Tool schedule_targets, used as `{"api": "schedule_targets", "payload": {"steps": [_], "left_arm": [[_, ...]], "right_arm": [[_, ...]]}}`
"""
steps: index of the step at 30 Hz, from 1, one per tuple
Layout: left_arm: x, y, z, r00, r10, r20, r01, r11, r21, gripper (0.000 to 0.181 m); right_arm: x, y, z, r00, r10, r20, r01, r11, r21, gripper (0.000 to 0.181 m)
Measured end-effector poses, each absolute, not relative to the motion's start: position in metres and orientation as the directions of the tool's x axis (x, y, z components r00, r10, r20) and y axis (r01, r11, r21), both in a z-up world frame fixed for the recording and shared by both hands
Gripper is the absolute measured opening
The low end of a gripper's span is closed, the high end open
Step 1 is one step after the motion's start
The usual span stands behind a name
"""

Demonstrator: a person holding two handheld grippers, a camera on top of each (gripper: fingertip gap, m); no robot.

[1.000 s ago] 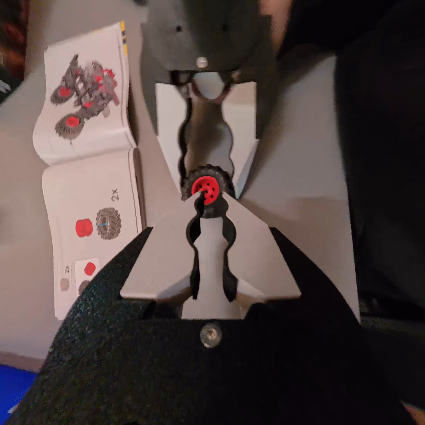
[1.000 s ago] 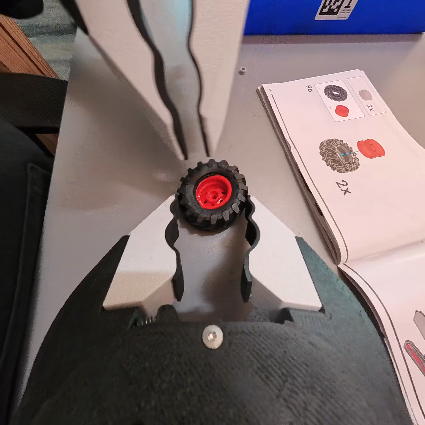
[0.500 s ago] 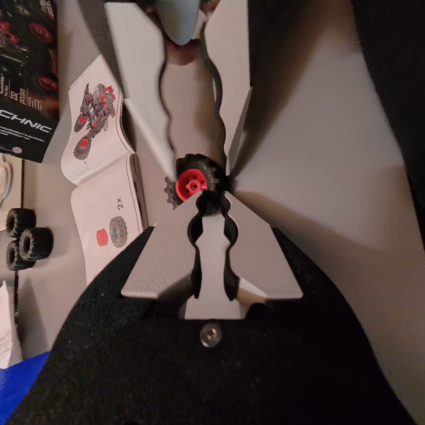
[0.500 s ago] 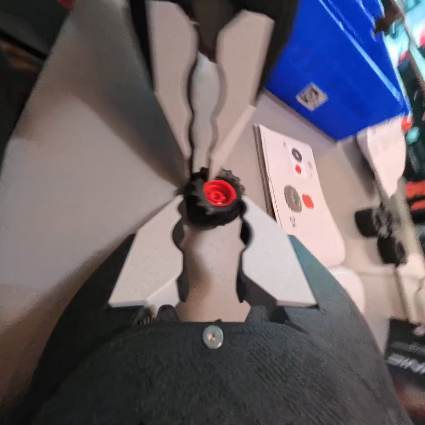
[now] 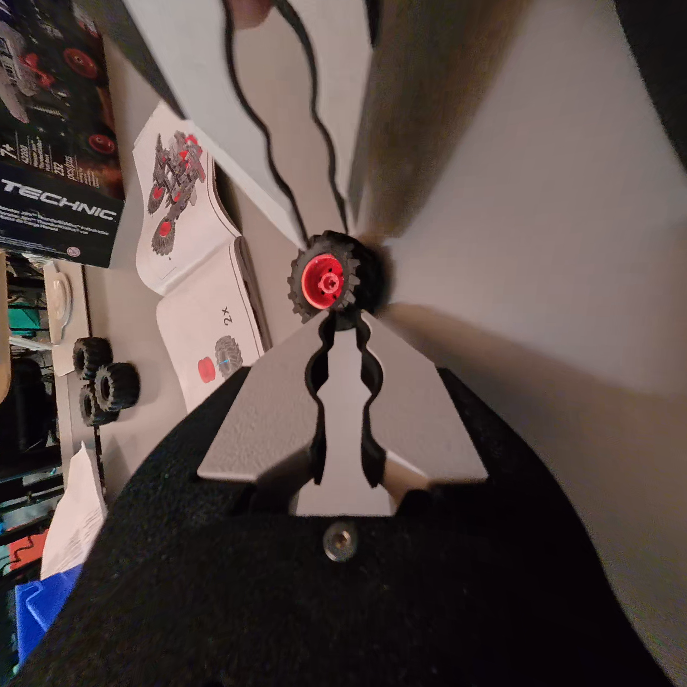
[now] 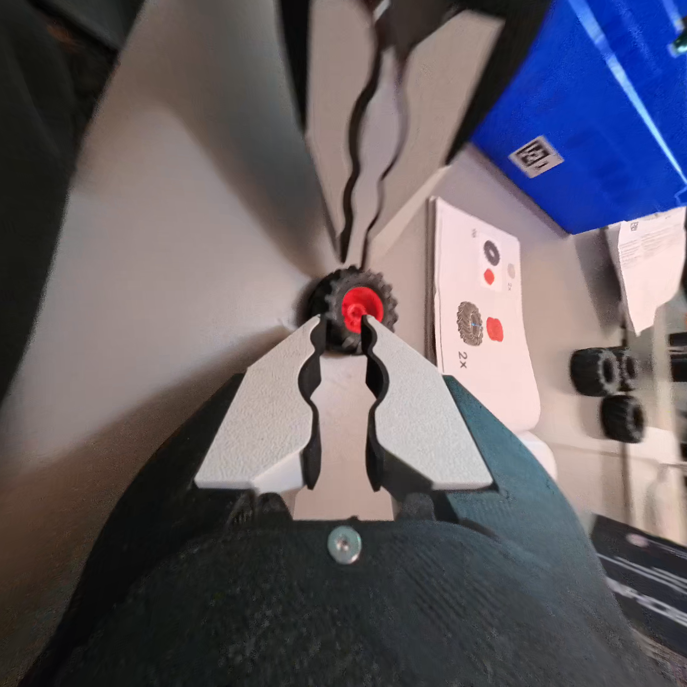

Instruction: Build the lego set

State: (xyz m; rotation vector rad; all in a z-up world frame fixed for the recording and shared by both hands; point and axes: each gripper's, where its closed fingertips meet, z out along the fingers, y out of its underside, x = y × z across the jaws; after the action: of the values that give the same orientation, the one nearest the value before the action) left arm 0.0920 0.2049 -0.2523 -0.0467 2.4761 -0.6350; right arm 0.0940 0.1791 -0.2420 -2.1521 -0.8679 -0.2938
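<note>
A small wheel, a black knobby tyre with a red hub (image 5: 331, 282), is held in the air between both grippers. My left gripper (image 5: 342, 320) is shut on the tyre's lower edge. In the left wrist view the right gripper (image 5: 327, 234) comes in from above and closes on the tyre's upper edge. In the right wrist view the wheel (image 6: 357, 303) sits in my right gripper (image 6: 342, 320), one finger across the red hub. The left gripper (image 6: 352, 256) meets the wheel from above there. Both views are motion-blurred.
An open instruction booklet (image 5: 208, 297) (image 6: 483, 334) lies on the grey table (image 5: 520, 260). Three loose black tyres (image 5: 104, 379) (image 6: 609, 386) sit beyond it. The set's dark box (image 5: 55, 148), a blue bin (image 6: 594, 111) and a paper sheet (image 5: 74, 513) stand around the edges. The tips of both grippers are at nearly the same place.
Both grippers have risen and tilted with the wheel. The wheel has turned in the right gripper, its hub now facing sideways. More of the table's far side has come into view.
</note>
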Motion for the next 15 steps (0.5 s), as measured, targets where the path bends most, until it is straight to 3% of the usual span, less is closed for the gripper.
{"api": "schedule_targets", "payload": {"steps": [2,4,9,12,15], "left_arm": [[0.091,0.202,-0.254,-0.832,-0.16,-0.531,0.121,0.882,-0.455,0.011],[0.093,0.201,-0.257,-0.822,-0.138,-0.552,0.136,0.894,-0.427,0.016],[0.094,0.195,-0.265,-0.801,-0.086,-0.592,0.187,0.904,-0.384,0.022],[0.093,0.193,-0.267,-0.797,-0.08,-0.598,0.194,0.905,-0.38,0.02],[0.095,0.192,-0.268,-0.797,-0.074,-0.599,0.204,0.901,-0.382,0.018]], "right_arm": [[0.098,0.184,-0.223,0.825,0.431,0.366,0.548,-0.45,-0.705,0.01],[0.12,0.196,-0.218,0.898,0.31,0.311,0.433,-0.501,-0.749,0.013],[0.127,0.205,-0.254,0.934,0.331,0.133,0.335,-0.687,-0.644,0.035],[0.112,0.202,-0.258,0.906,0.419,0.06,0.367,-0.708,-0.603,0.029],[0.118,0.21,-0.257,0.906,0.404,0.126,0.398,-0.714,-0.576,0.013]]}}
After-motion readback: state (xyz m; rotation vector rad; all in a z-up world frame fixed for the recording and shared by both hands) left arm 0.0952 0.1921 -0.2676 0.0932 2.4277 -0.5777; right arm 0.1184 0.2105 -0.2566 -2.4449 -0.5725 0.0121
